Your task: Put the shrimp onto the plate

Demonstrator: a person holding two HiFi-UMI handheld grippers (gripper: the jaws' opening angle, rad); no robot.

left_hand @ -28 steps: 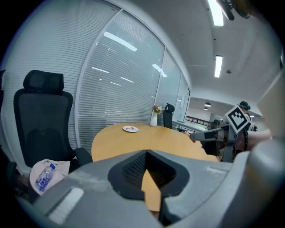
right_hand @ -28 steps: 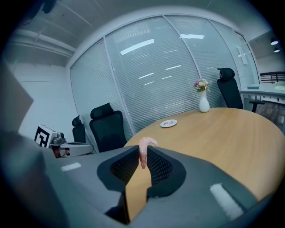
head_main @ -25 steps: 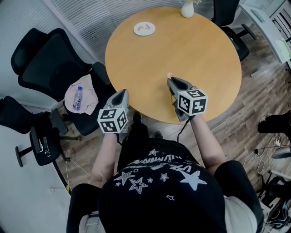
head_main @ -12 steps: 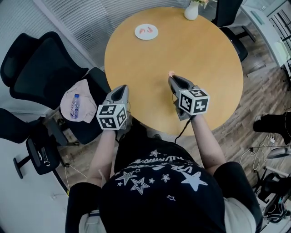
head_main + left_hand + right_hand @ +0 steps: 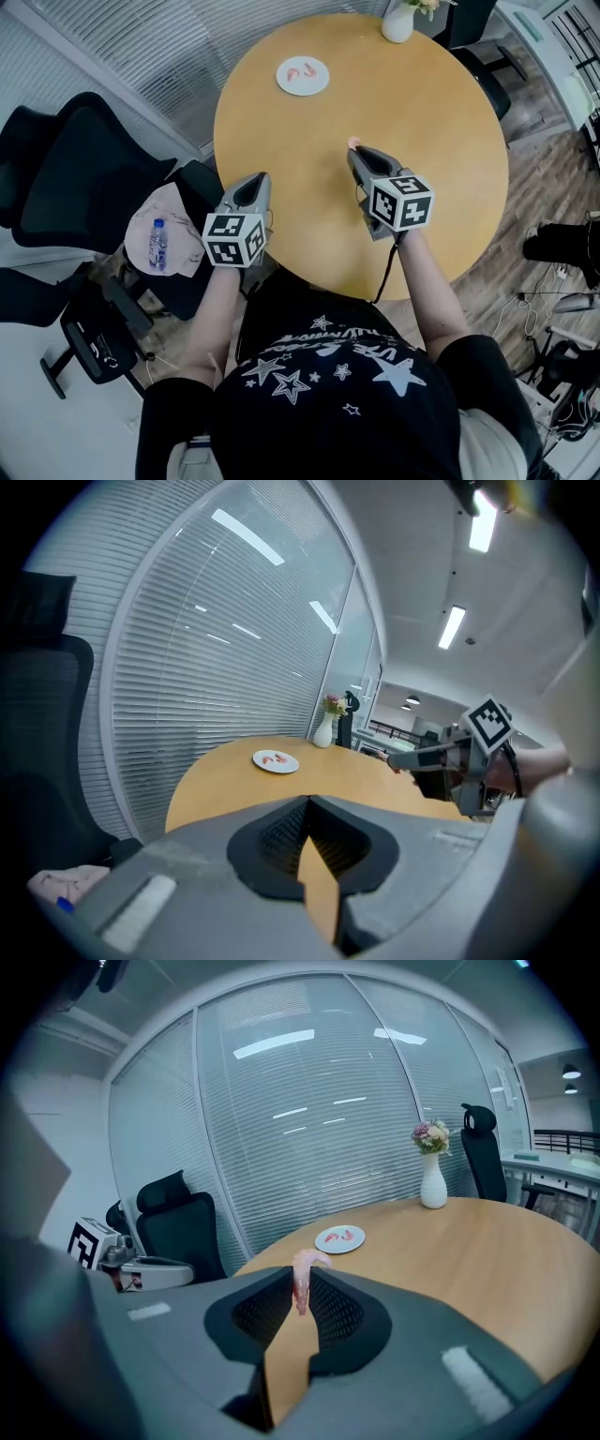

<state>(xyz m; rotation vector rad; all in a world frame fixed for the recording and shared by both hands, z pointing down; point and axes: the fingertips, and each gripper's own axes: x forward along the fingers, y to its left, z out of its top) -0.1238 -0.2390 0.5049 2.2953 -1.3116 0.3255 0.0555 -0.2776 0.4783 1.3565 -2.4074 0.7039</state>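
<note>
A white plate [image 5: 303,75] with two pink shrimp on it lies at the far left of the round wooden table [image 5: 441,141]. My right gripper [image 5: 354,152] hangs over the table's middle, shut on a pale pink shrimp [image 5: 353,143]. In the right gripper view that shrimp [image 5: 302,1279] stands pinched between the jaw tips, with the plate [image 5: 340,1237] well beyond it. My left gripper [image 5: 255,184] is at the table's near-left edge, its jaws closed and empty [image 5: 308,803]. The left gripper view shows the plate [image 5: 276,760] far ahead.
A white vase with flowers [image 5: 397,21] stands at the table's far edge. Black office chairs [image 5: 66,187] crowd the left; one seat holds a pink cloth and a water bottle [image 5: 157,242]. Another chair [image 5: 487,84] is at the far right. Cables lie on the floor [image 5: 553,309].
The person has stepped closer to the table. Both grippers have moved forward with it, the left reaching the table's edge. The right gripper still holds the shrimp.
</note>
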